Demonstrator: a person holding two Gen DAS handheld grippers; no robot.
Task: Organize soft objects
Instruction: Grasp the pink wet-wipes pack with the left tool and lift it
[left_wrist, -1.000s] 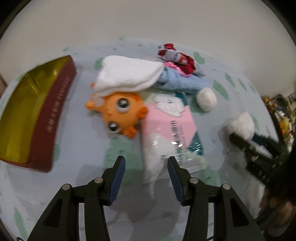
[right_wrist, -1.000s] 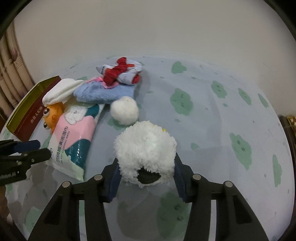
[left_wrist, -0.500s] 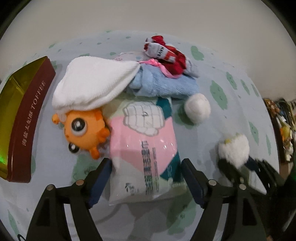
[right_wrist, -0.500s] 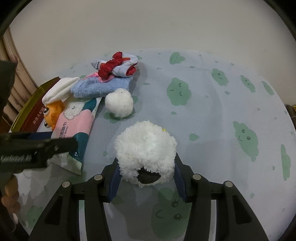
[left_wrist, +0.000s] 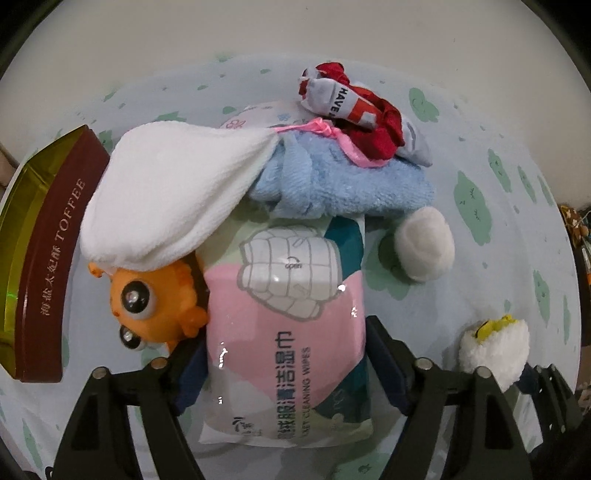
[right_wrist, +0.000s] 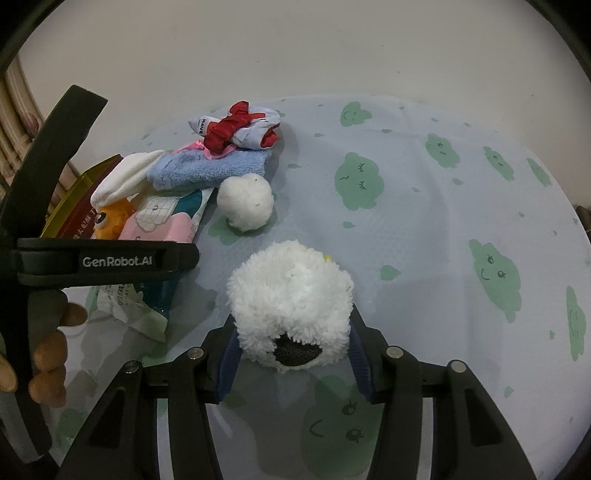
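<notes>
Since a moment ago the left gripper has slid forward, its jaws just opening wide to straddle the wipes pack without pressing it. Right gripper is clamped on the fluffy white toy; most soft things are heaped near the table's left edge, so I'd say little remains.

A white cloth covered the top of the orange toy fish, and a blue towel hid the far end of the wet-wipes pack. The toffee tin ran off the left edge. Whether the pack touched the left gripper's pads could not be told.
</notes>
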